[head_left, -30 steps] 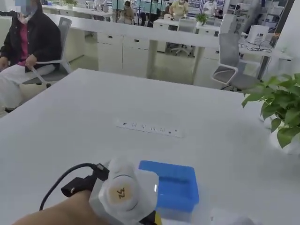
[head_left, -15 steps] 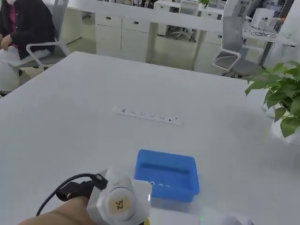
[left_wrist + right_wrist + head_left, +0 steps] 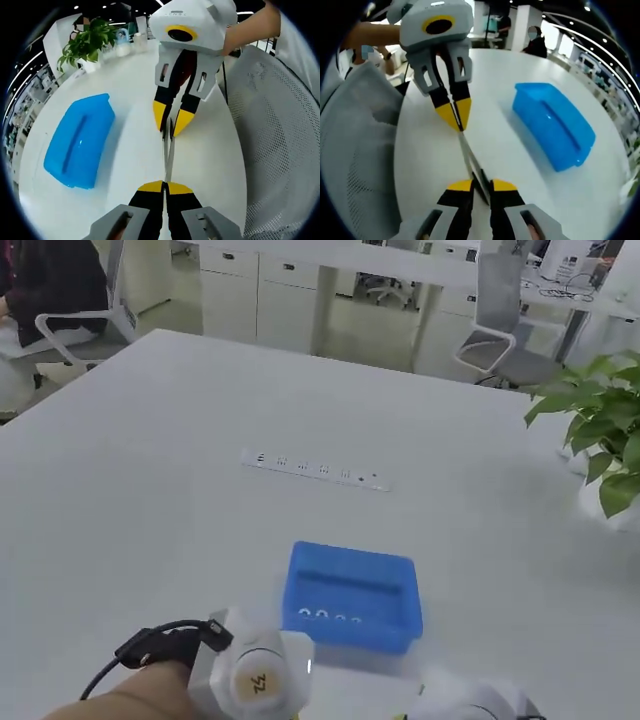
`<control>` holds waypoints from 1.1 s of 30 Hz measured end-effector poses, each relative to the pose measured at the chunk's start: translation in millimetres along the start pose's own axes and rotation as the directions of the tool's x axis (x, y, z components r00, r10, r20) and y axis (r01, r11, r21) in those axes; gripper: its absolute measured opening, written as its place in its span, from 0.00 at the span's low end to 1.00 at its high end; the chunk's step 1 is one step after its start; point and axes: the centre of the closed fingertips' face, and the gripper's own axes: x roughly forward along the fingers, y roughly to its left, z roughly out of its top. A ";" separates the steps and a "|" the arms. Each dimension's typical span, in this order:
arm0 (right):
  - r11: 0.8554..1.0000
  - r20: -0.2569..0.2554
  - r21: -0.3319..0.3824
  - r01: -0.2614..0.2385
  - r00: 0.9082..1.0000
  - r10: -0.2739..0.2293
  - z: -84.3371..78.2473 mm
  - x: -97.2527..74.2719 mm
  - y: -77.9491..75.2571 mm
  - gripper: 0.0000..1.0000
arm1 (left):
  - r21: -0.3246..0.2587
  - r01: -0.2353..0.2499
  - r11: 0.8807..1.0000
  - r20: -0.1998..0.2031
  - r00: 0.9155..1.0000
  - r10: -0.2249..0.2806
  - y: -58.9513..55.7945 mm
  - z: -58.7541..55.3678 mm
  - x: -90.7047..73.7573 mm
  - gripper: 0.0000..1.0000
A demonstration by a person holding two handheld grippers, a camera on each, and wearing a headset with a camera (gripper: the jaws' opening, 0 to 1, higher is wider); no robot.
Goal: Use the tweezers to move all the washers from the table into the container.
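Just in front of the blue container (image 3: 352,585), above the white table (image 3: 150,490), one pair of tweezers (image 3: 169,150) is held between two grippers. At its left end it is clamped by the left gripper (image 3: 165,187), whose yellow tips are pressed together on the metal. At its right end it is pinched by the right gripper (image 3: 481,186), whose tips are closed against the blades with only a narrow gap between them. The long axis of the tweezers runs from one gripper to the other, roughly parallel to the long side of the container and clear of it. Which end is the pointed one cannot be told. One container is seen, rectangular and open-topped, and three small pale washers (image 3: 315,618) are made out inside it along its near wall, though they are blurred. Farther back, one white power strip (image 3: 315,468) is laid flat on the table, well apart from the container. At the far right, one potted plant (image 3: 598,440) is seen by the table's edge.
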 end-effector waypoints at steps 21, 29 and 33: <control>0.991 0.044 0.131 0.037 0.998 -0.043 -4.2 -4.8 -2.8 0.16 | -0.055 -0.012 0.998 -0.006 1.000 0.012 -1.9 -7.8 1.4 0.07; 0.962 0.057 0.256 0.095 0.992 -0.113 -18.4 -21.6 -10.4 0.25 | -0.241 -0.121 0.963 -0.041 0.993 0.115 -3.5 -23.6 -15.6 0.26; 0.936 0.065 0.325 0.136 0.984 -0.165 -23.3 -35.2 -19.6 0.34 | -0.330 -0.185 0.926 -0.055 0.983 0.177 -1.3 -35.3 -25.6 0.40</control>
